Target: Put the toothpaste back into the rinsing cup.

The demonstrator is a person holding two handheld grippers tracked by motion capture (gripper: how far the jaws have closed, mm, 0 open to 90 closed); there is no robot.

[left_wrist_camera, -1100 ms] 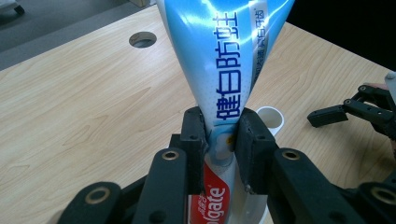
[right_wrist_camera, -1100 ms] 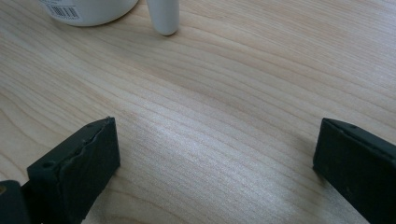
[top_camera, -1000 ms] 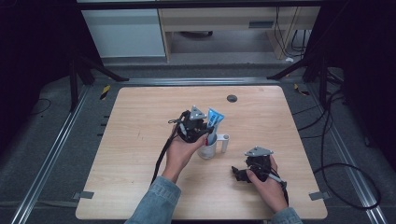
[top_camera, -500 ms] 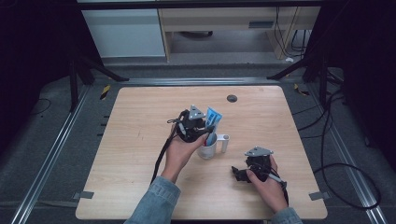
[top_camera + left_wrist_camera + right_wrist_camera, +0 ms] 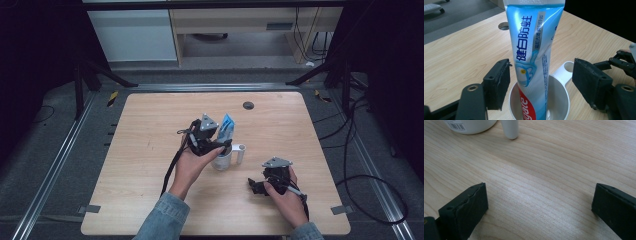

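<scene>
L gripper (image 5: 214, 146) hovers right over the white cup (image 5: 556, 105), jaws apart either side of the toothpaste tube (image 5: 534, 50), neither pad touching it. Tube stands upright in the cup, cap end down, leaning on the rim. Looks like the drop-in is done, w/ only the pull-away left. R gripper (image 5: 260, 186), near the cup on the table (image 5: 150, 125), jaws wide apart, nothing between, idle.

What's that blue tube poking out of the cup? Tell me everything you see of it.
The toothpaste tube is a soft, glossy plastic one, light blue with dark blue Chinese lettering, a tooth picture and a red band low down. It stands nearly upright, crimped end up, in the white cup, between the left gripper's open jaws, which do not touch it.
</scene>
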